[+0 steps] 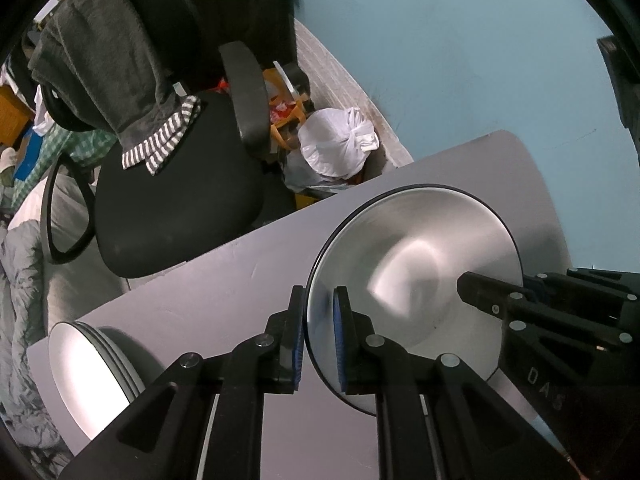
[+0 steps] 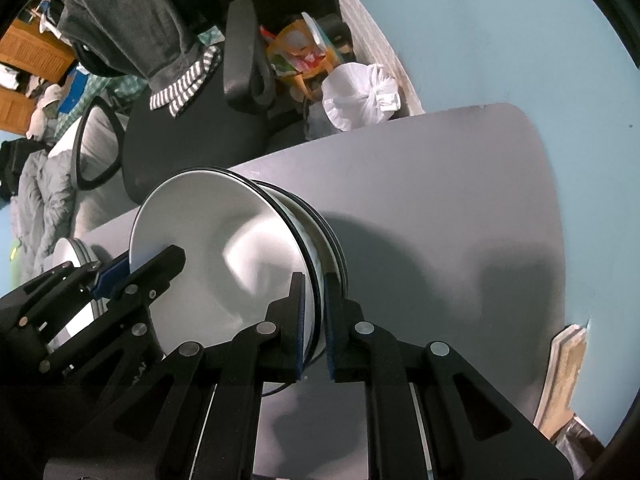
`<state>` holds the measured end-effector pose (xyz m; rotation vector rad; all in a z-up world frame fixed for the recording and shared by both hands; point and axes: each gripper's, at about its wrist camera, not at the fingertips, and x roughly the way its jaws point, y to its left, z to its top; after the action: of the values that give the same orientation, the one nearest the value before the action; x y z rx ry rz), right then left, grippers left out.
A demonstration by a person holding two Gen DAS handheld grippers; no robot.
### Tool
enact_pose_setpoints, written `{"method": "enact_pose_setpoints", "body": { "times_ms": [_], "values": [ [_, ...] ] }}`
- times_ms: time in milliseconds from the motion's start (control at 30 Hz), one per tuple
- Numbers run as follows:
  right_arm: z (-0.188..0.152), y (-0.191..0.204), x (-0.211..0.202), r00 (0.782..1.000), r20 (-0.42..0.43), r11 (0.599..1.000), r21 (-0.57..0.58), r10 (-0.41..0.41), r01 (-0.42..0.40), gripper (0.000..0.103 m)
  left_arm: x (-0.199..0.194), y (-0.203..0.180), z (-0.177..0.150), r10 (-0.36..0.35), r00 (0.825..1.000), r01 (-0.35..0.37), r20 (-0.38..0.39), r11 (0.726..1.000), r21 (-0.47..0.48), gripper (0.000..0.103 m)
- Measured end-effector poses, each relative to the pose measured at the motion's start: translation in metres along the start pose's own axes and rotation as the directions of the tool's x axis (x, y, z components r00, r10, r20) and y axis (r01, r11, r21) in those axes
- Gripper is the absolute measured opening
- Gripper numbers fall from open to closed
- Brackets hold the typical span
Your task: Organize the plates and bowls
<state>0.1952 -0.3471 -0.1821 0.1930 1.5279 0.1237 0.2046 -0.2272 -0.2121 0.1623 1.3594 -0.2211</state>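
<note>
A white bowl with a dark rim (image 1: 416, 264) sits on top of a stack of similar bowls (image 2: 320, 224) on the grey table (image 1: 224, 292). My left gripper (image 1: 320, 340) is shut on the top bowl's near-left rim. My right gripper (image 2: 314, 320) is shut on the same bowl's rim (image 2: 224, 248) on the opposite side; it shows in the left wrist view (image 1: 532, 300). The left gripper shows in the right wrist view (image 2: 112, 276). A stack of white plates (image 1: 88, 364) lies at the table's left end, also seen in the right wrist view (image 2: 74, 252).
A black office chair (image 1: 176, 200) with a grey towel (image 1: 104, 68) draped over it stands past the table's far edge. A white tied bag (image 1: 336, 144) and clutter lie on the floor by the blue wall (image 1: 460, 60). Table surface lies to the right of the bowls (image 2: 460, 220).
</note>
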Motion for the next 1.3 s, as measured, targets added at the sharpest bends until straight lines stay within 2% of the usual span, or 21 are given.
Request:
{"method": "enact_pose_setpoints", "body": {
  "times_ms": [133, 233, 433, 633, 700, 767, 800, 900, 967, 1033, 1300],
  "values": [
    [0.002, 0.000, -0.001, 1.000, -0.015, 1.000, 0.004, 0.001, -0.001, 0.012, -0.001, -0.001, 0.000, 0.006, 1.000, -0.006, -0.001, 1.000, 0.018, 0.016],
    [0.003, 0.000, -0.003, 1.000, -0.023, 1.000, 0.014, 0.008, -0.008, 0.013, -0.001, 0.001, 0.001, 0.009, 1.000, -0.009, 0.002, 1.000, 0.019, 0.026],
    [0.003, 0.001, -0.008, 0.999, -0.028, 0.999, 0.026, 0.029, -0.029, 0.022, -0.007, 0.006, 0.003, 0.010, 1.000, -0.010, 0.028, 1.000, 0.006, 0.041],
    [0.002, 0.001, -0.014, 0.999, -0.011, 0.999, 0.037, 0.039, -0.038, 0.029, -0.015, 0.013, 0.001, 0.000, 0.999, 0.001, 0.041, 1.000, -0.015, 0.047],
    [0.002, 0.002, -0.019, 0.999, 0.004, 0.999, 0.040, 0.033, -0.033, 0.035, -0.018, 0.015, -0.001, -0.004, 0.999, 0.005, 0.045, 1.000, -0.019, 0.047],
    [0.001, 0.003, -0.025, 1.000, 0.027, 0.999, 0.038, 0.015, -0.016, 0.047, -0.021, 0.018, -0.002, -0.011, 0.999, 0.012, 0.046, 1.000, -0.026, 0.047],
    [0.002, 0.003, -0.028, 0.999, 0.035, 0.999, 0.038, 0.013, -0.015, 0.048, -0.023, 0.019, -0.003, -0.016, 0.999, 0.017, 0.049, 0.999, -0.030, 0.047],
    [0.002, 0.004, -0.034, 0.999, 0.049, 0.999, 0.041, 0.015, -0.017, 0.050, -0.031, 0.023, -0.006, -0.022, 0.998, 0.025, 0.060, 0.999, -0.038, 0.048],
    [0.002, 0.004, -0.039, 0.998, 0.062, 0.999, 0.042, 0.006, -0.009, 0.051, -0.037, 0.026, -0.009, -0.028, 0.997, 0.031, 0.070, 0.999, -0.045, 0.053],
    [-0.001, 0.005, -0.044, 0.997, 0.077, 0.999, 0.038, -0.006, 0.003, 0.055, -0.045, 0.029, -0.012, -0.030, 0.996, 0.035, 0.088, 0.998, -0.052, 0.054],
    [-0.014, 0.013, -0.070, 0.988, 0.142, 0.998, 0.014, -0.055, 0.054, 0.059, -0.082, 0.045, -0.024, -0.046, 0.987, 0.060, 0.154, 0.994, -0.087, 0.064]
  ]
}}
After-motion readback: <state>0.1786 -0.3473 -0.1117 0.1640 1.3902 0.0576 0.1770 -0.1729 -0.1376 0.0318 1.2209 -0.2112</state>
